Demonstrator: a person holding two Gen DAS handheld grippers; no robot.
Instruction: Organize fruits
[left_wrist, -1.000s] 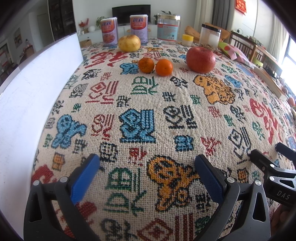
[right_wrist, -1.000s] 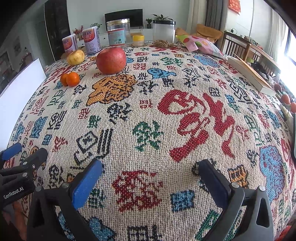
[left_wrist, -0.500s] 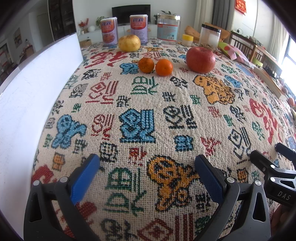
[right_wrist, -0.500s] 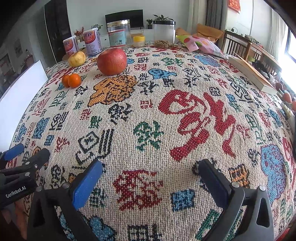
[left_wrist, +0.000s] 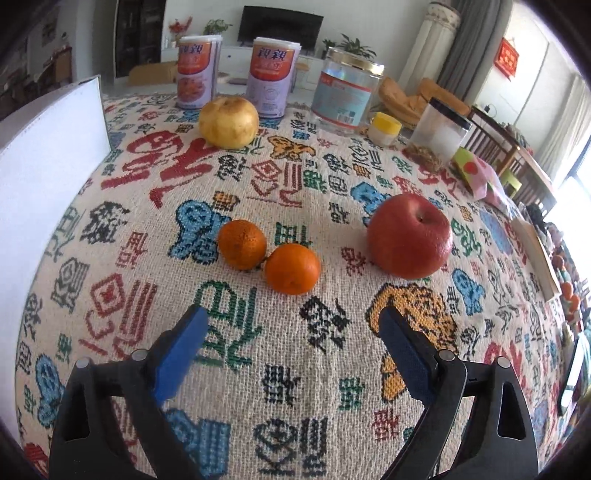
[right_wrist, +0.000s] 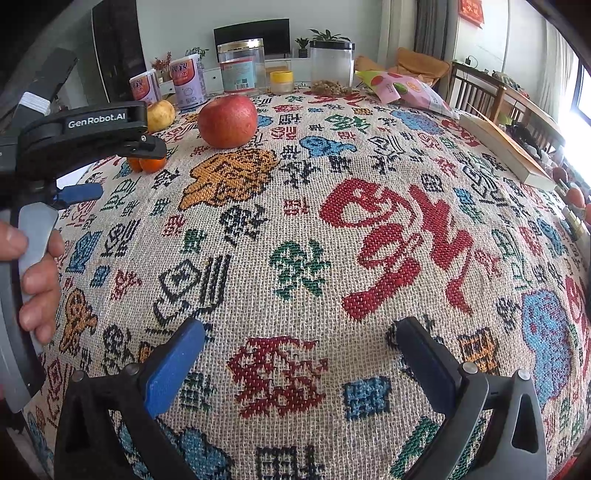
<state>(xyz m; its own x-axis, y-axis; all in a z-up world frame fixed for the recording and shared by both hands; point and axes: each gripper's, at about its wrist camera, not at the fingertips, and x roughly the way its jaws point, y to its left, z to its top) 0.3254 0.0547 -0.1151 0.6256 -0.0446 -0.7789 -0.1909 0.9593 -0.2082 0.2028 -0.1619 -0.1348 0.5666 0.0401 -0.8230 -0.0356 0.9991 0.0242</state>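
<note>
A beige woven cloth (left_wrist: 295, 354) with red, blue, green, black and orange characters covers the desk. At frame centre lie two orange mandarins (left_wrist: 291, 268), a red apple (left_wrist: 410, 236); upper left, a yellow pear (left_wrist: 228, 122).

The left wrist view is taken low over the tablecloth (left_wrist: 295, 350), close behind the two oranges (left_wrist: 291, 267). The right wrist view is set farther back, facing the same far end. The apple (left_wrist: 410, 236) and cans (left_wrist: 271, 75) are shared by both views.
</note>
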